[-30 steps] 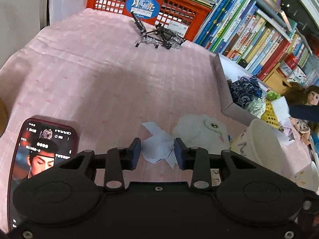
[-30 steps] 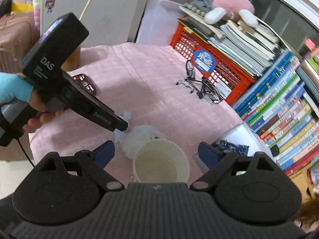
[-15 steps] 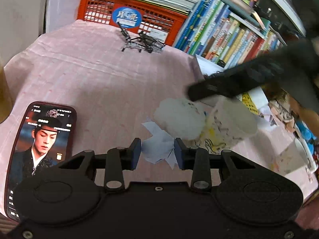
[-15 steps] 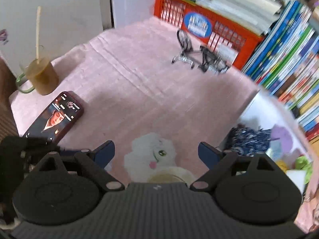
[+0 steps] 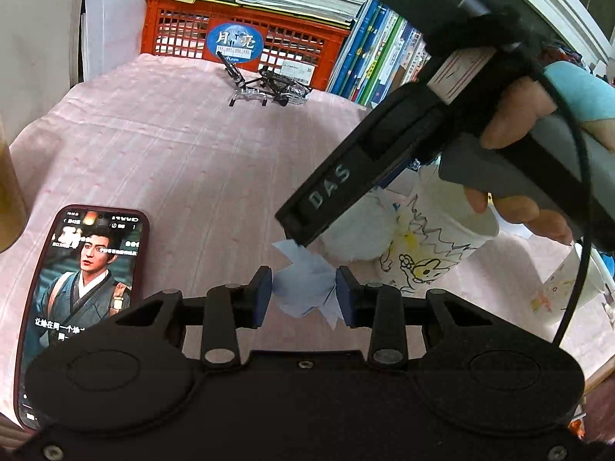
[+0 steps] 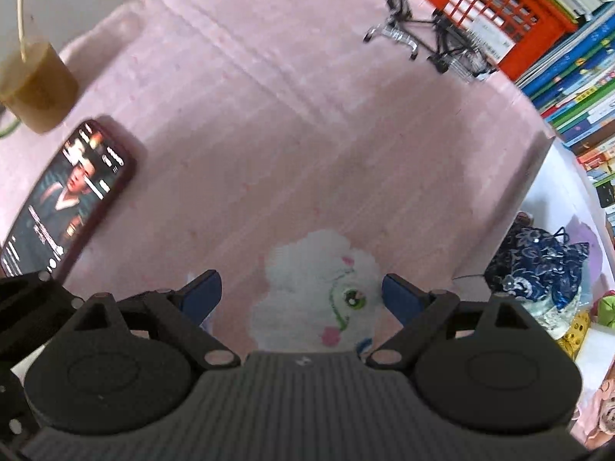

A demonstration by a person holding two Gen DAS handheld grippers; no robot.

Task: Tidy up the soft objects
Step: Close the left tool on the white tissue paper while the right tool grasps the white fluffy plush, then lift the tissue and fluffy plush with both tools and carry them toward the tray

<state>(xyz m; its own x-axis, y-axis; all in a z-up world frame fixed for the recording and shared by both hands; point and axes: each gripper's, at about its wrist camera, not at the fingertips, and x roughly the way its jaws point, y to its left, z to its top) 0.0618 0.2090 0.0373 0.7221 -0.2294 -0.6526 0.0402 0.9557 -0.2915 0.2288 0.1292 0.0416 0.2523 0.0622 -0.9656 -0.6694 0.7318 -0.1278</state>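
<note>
**A:** Right wrist view first. What's new with the right claw (image 6: pixel 301 282)?

**B:** It has swung over and tipped down. A second ago a paper cup sat below its spread jaws. Now the white plush (image 6: pixel 315 299) lies between them instead, under the claw and untouched. The jaws stand wide apart, as they did before.

**A:** So what does that mean for the tidying?

**B:** I'd say the plush is the next pick. The white box (image 6: pixel 553 169) of soft things waits off to the claw's right.

**A:** And the left claw (image 5: pixel 303 276)?

**B:** No change. It is clamped on the pale tissue (image 5: pixel 303 296), which bulges out past its pads.

**A:** Count things, biggest first.

**B:** There's one pink-covered table (image 5: pixel 153 146) and one red crate (image 5: pixel 173 34) far ahead of the left claw. Add the one box. The one plush and one drawn-on paper cup (image 5: pixel 434 246) touch each other just ahead and right of the left claw. A second cup may stand further right, but it's half hidden. One phone (image 5: pixel 80 288) is to its left, and one toy bicycle (image 5: pixel 265 88) is well ahead. Last is the one tissue.
</note>
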